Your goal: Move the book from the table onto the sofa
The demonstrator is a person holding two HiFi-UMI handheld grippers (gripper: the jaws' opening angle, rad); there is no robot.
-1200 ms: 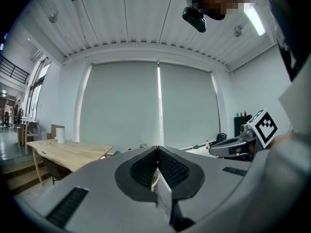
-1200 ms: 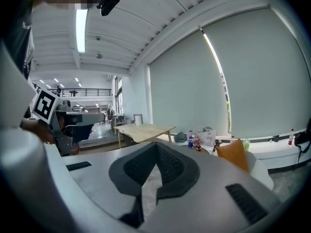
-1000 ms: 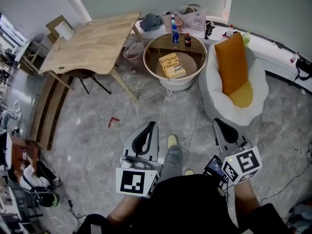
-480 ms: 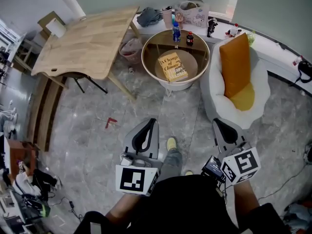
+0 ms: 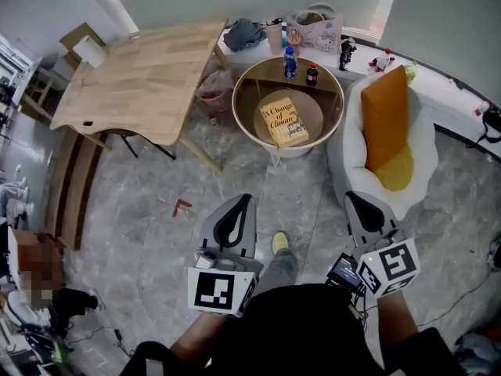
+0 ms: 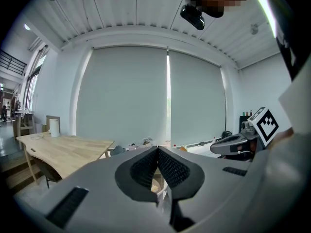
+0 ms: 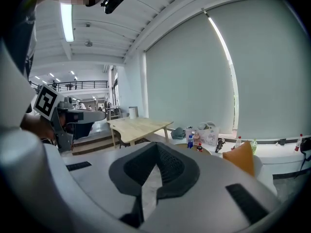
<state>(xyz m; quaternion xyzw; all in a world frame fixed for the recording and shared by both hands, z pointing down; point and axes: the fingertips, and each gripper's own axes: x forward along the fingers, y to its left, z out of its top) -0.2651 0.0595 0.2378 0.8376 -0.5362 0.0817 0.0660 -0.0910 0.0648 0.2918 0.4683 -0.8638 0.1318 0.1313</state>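
A yellow book (image 5: 284,121) lies flat on the round glass-topped table (image 5: 244,113) at the top centre of the head view. Just right of it stands the white sofa (image 5: 345,152), a soft low seat with an orange cushion (image 5: 384,118) leaning on its back. My left gripper (image 5: 238,207) and right gripper (image 5: 355,203) are held low over the floor, well short of the table, both shut with nothing between the jaws. In the left gripper view the pads (image 6: 151,165) meet. The right gripper view shows its pads (image 7: 167,167) together and the orange cushion (image 7: 238,162) ahead.
A wooden table (image 5: 149,69) stands at the back left with a pink bin (image 5: 213,90) beside its leg. Two bottles (image 5: 290,62) stand on the round table's far side. A patterned bag (image 5: 313,30) sits on the window ledge. A small red object (image 5: 182,207) lies on the floor.
The round table, book and sofa have shifted lower and to the right in the head view as I step towards them. Both grippers stay shut and keep their pose.
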